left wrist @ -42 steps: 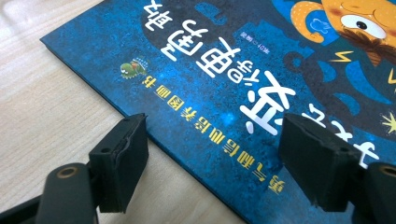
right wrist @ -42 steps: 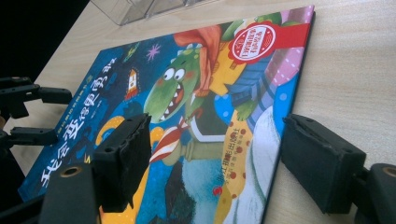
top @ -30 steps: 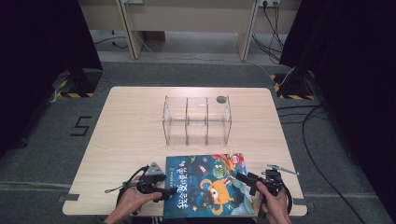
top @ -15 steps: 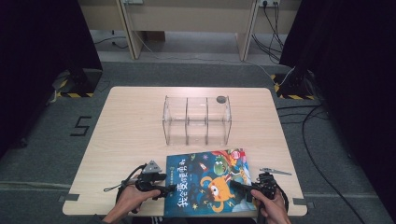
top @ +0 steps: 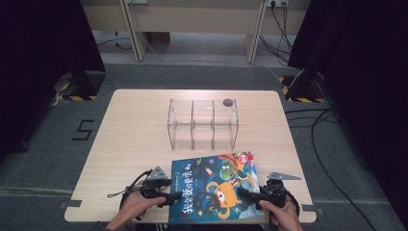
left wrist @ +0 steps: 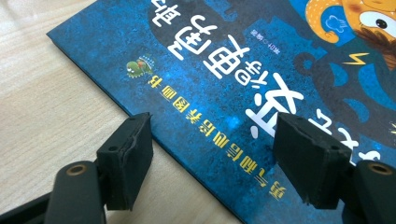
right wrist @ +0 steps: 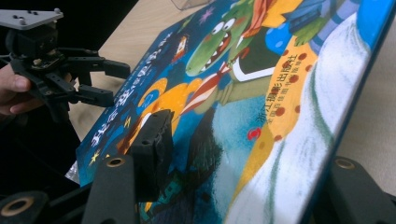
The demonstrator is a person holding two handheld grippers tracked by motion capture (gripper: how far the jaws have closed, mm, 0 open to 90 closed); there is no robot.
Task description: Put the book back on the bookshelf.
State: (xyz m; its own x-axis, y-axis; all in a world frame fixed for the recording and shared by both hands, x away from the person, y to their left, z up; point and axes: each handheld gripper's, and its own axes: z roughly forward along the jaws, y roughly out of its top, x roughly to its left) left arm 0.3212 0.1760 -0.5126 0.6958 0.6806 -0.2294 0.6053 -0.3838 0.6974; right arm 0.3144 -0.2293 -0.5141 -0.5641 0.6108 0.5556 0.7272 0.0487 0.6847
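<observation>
A picture book (top: 214, 185) with a blue cover lies at the table's near edge. My left gripper (top: 177, 196) is at its left edge. In the left gripper view its jaws (left wrist: 212, 130) stand apart and have just been opening. One is over bare wood, the other over the cover (left wrist: 243, 70), and neither pad presses. My right gripper (top: 240, 191) is at the book's right side and its jaws have just been closing. In the right gripper view (right wrist: 257, 144) the book's edge (right wrist: 261, 93) rises tilted between them. One pad lies on the cover, and the other jaw sits behind the edge.
A clear plastic organiser (top: 202, 125) with three compartments stands mid-table, beyond the book. A small dark round thing (top: 227, 102) rests at its far right corner. The wooden table (top: 134, 139) shows bare wood to the left. The left gripper (right wrist: 119, 84) appears across the book.
The right gripper has slid a little toward the near edge and its jaws have narrowed around the book's right edge. The left hand has stayed put.
</observation>
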